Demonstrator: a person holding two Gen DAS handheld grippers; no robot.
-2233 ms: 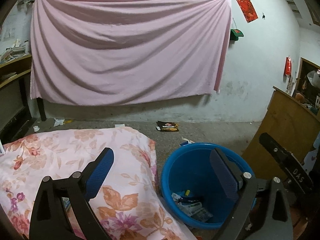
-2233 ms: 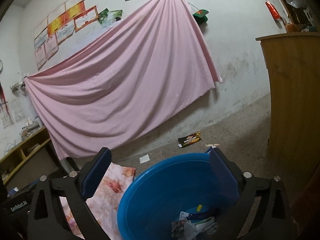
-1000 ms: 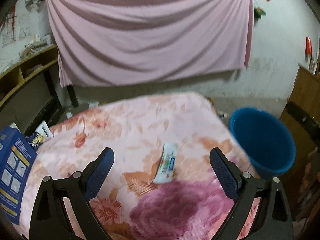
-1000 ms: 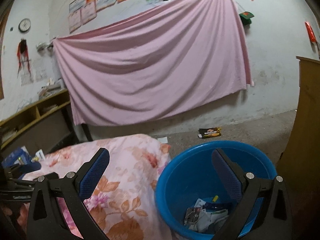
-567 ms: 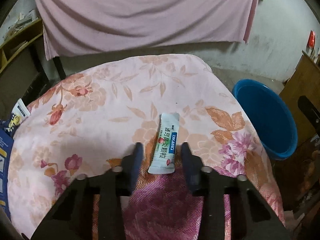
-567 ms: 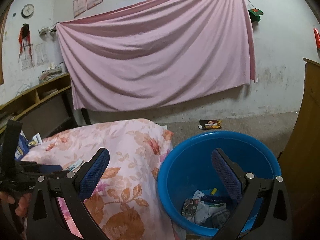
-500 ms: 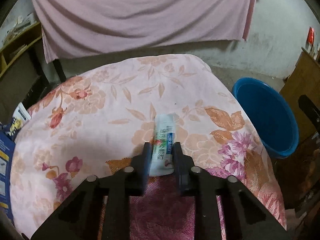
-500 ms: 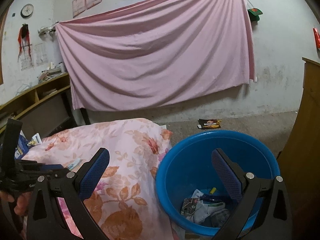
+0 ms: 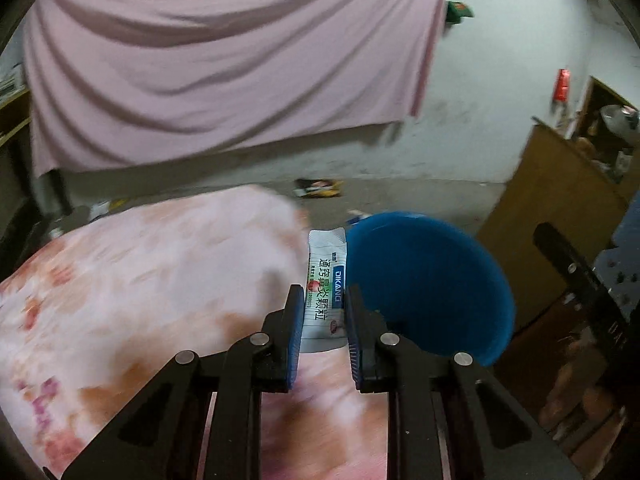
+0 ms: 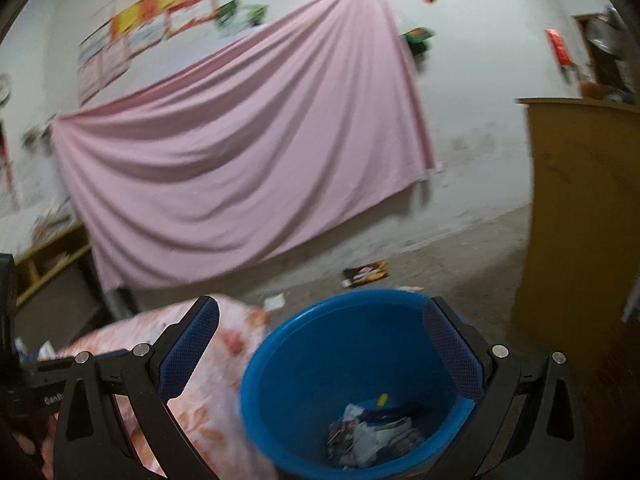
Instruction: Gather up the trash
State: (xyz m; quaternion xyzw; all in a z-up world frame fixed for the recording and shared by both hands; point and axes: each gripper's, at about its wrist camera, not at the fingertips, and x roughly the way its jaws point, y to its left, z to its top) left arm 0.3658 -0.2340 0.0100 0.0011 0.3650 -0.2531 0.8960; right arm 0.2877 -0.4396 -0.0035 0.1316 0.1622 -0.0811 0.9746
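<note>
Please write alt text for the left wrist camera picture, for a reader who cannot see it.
The left tongs are shut on a white sachet with blue and green print, held above a floral bedcover. Just to the right stands a blue tub. Behind, a pink sheet hangs on a white wall; the picture is motion-blurred.

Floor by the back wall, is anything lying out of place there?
Yes. A dark snack wrapper and a white paper scrap lie loose on the floor beyond the blue bin, not inside it.
</note>
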